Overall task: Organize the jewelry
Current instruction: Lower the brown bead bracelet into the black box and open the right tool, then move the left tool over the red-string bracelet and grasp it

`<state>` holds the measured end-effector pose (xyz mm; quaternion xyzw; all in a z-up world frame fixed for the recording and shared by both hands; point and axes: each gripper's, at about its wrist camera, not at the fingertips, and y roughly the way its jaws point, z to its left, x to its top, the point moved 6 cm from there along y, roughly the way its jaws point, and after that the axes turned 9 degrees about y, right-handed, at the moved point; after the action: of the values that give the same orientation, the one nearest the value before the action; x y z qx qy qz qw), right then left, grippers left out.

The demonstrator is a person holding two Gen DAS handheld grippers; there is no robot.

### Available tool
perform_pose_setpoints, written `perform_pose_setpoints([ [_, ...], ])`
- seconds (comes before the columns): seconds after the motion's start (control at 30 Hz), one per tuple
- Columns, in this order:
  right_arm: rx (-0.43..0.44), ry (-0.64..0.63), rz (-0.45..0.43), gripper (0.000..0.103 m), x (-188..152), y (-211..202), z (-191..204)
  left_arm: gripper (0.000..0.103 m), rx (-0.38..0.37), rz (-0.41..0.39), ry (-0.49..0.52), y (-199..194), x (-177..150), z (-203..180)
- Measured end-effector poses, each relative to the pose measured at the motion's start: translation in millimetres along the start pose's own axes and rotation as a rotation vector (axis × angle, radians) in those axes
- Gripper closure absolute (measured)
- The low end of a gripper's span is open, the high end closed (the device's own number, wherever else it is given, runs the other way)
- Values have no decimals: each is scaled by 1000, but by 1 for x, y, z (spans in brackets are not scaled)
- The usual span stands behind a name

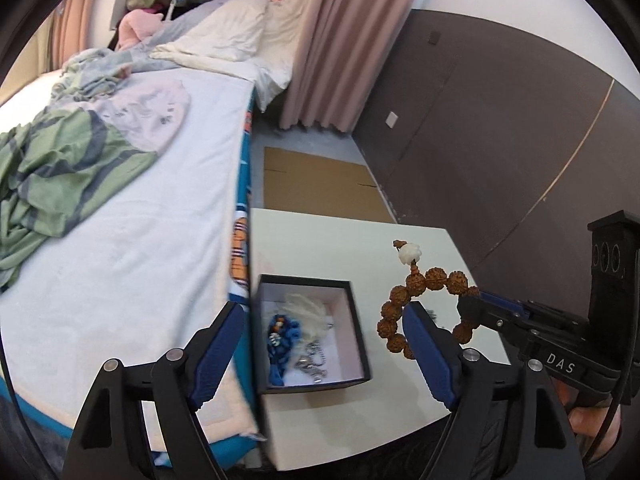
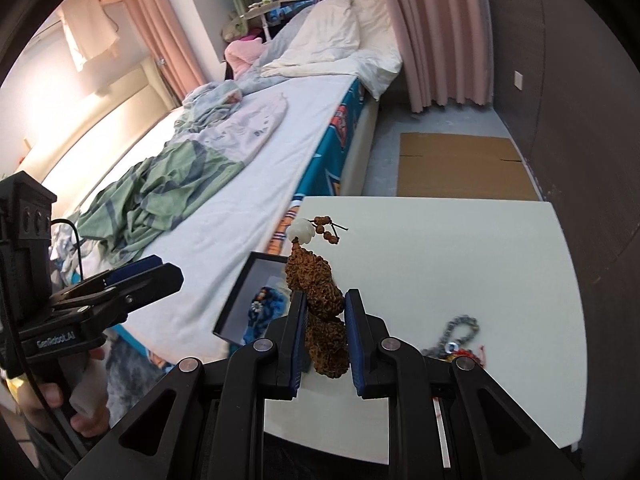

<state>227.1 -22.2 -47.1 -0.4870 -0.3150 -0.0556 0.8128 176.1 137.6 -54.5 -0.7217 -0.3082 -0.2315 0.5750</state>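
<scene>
A brown knobbly bead bracelet (image 1: 416,292) with a white flower bead (image 1: 410,253) hangs in the air, held by my right gripper (image 1: 470,304). In the right wrist view the right gripper (image 2: 325,304) is shut on the bracelet (image 2: 320,288). A black open box (image 1: 356,316) with a pale lining stands on the white table (image 1: 320,240) and holds blue beads (image 1: 282,336), a white tassel and a silver chain. My left gripper (image 1: 324,320) is open and empty, hovering over the box. A silver chain with red string (image 2: 456,338) lies on the table to the right.
A bed (image 1: 140,220) with crumpled green and blue bedding runs along the table's left edge. Flattened cardboard (image 1: 316,180) lies on the floor beyond the table. A dark wall panel (image 1: 500,120) is at the right, pink curtains behind.
</scene>
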Motion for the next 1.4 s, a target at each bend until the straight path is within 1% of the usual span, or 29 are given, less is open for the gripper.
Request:
perform_pose_setpoints([
  [0.17, 33, -27, 11, 83, 0, 11, 24, 21, 22, -13, -34, -12, -4, 22],
  [0.27, 96, -40, 4, 83, 2, 16, 44, 21, 35, -21, -41, -18, -6, 31],
  [0.33, 74, -40, -9, 81, 4, 21, 49, 21, 51, -26, -41, -21, -6, 34],
  [0.37, 57, -37, -3, 69, 5, 26, 49, 21, 54, -26, -38, -22, -7, 35],
  [0.4, 40, -29, 12, 47, 4, 30, 49, 21, 53, -25, -35, -22, -7, 35],
  [0.47, 19, -15, 10, 29, 0, 31, 45, 21, 55, -22, -20, -23, -8, 34],
  [0.57, 19, -6, 8, 29, -7, 26, 37, 21, 59, -14, 5, -21, -11, 28],
  [0.67, -1, 11, 14, 29, -15, 18, 25, 21, 53, -3, 25, -16, -13, 20],
  [0.77, -10, 47, 4, 29, -21, 5, 7, 21, 43, 2, 46, -13, -13, 8],
  [0.83, -5, 78, -3, 27, -23, -5, -6, 21, 35, 4, 58, -11, -13, 1],
  [0.9, -6, 102, -10, 22, -25, -13, -17, 21, 26, 6, 75, -9, -12, -9],
  [0.97, -18, 118, -19, 22, -28, -22, -30, 20, 16, 7, 94, -7, -11, -20],
  [1.03, -33, 137, -23, 19, -31, -32, -44, 15, -1, 6, 119, -5, -11, -33],
  [1.07, -41, 145, -26, 13, -32, -34, -49, 13, -9, -1, 129, -6, -10, -39],
  [1.1, -50, 155, -37, 7, -33, -40, -55, 7, -17, -11, 147, -6, -10, -47],
  [1.13, -59, 162, -51, 4, -34, -46, -61, 1, -19, -21, 172, -7, -9, -56],
  [1.23, -83, 166, -75, 3, -36, -59, -76, 0, -29, -32, 231, -6, -7, -80],
  [1.4, -67, 188, -132, 3, -41, -81, -97, 0, -58, -10, 272, 4, -7, -110],
])
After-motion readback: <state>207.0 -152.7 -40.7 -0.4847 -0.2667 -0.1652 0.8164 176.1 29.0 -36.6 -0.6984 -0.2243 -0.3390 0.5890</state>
